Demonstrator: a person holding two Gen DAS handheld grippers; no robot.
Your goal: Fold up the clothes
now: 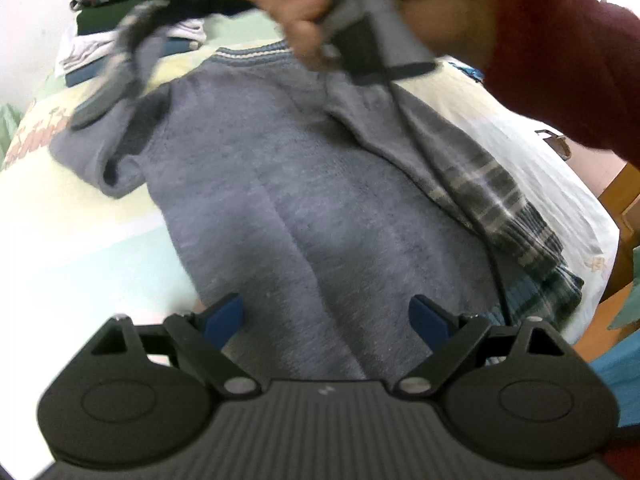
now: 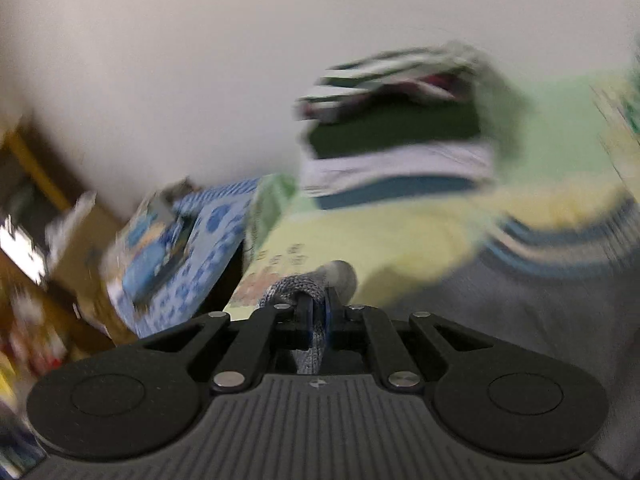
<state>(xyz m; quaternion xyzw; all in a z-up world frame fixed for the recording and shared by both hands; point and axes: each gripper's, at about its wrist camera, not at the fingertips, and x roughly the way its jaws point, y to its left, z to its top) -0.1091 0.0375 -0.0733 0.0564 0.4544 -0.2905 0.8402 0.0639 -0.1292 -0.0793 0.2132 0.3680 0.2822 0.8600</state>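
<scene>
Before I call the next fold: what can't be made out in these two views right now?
- Left wrist view: the sweater hem is hidden behind the open left gripper.
- Left wrist view: the right hand is motion-blurred; its gripper is indistinct.
- Right wrist view: the right gripper is shut on grey knit, but which part is unclear.
- Right wrist view: the folded pile is smeared.

Left wrist view: looking steeply down and forward from close above the grey sweater (image 1: 304, 184), own fingers at lower frame, bed (image 1: 80, 216) filling the rest. Right wrist view: aimed lower and flatter, blurred, toward wall and folded stack (image 2: 396, 148) at upper right. Shared by both: stack (image 1: 116, 20), sweater collar (image 2: 560, 248), bedsheet.
</scene>
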